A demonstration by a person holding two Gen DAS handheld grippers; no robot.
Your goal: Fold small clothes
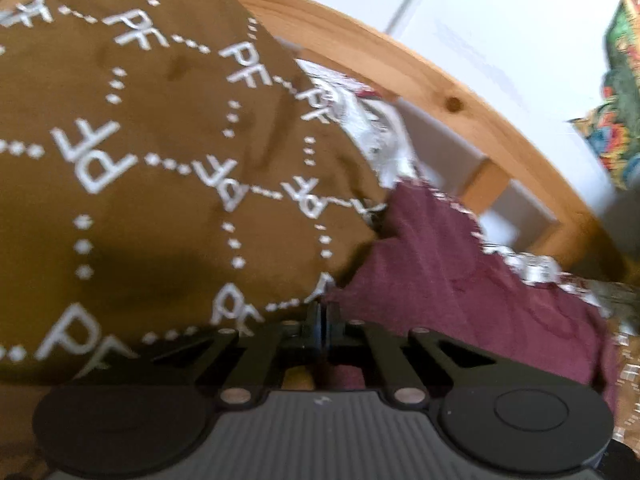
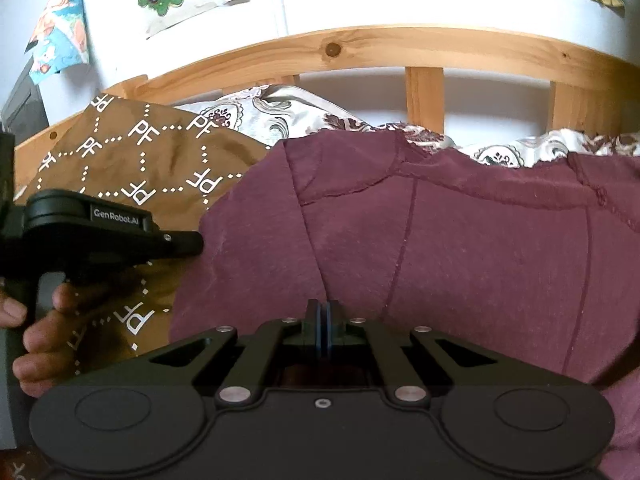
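Right wrist view: maroon garment point(image 2: 440, 248) spread wide across the bed, reaching up to the patterned bedding point(image 2: 280, 112) under the wooden headboard point(image 2: 360, 56).
Right gripper point(image 2: 322, 320): jaws pressed together low on the maroon cloth; whether any fabric sits pinched between them, cannot tell.
Left gripper point(image 1: 320, 316): jaws pressed together right at the seam where brown meets maroon; a nip on a brown hem possible, not certain.
Brown printed cloth point(image 1: 160, 160): bunched beside the maroon piece, edge lapping it, white lettering and dotted lines all over.
Risk, wrong layer: pulling here likely to drag brown and maroon together, since edges overlap.
Risk, slip: thin pinch near an edge, likely to let go mid-fold and leave a crooked crease.
Maroon look: soft knit, stitched seams, mostly flat, mild wrinkles.
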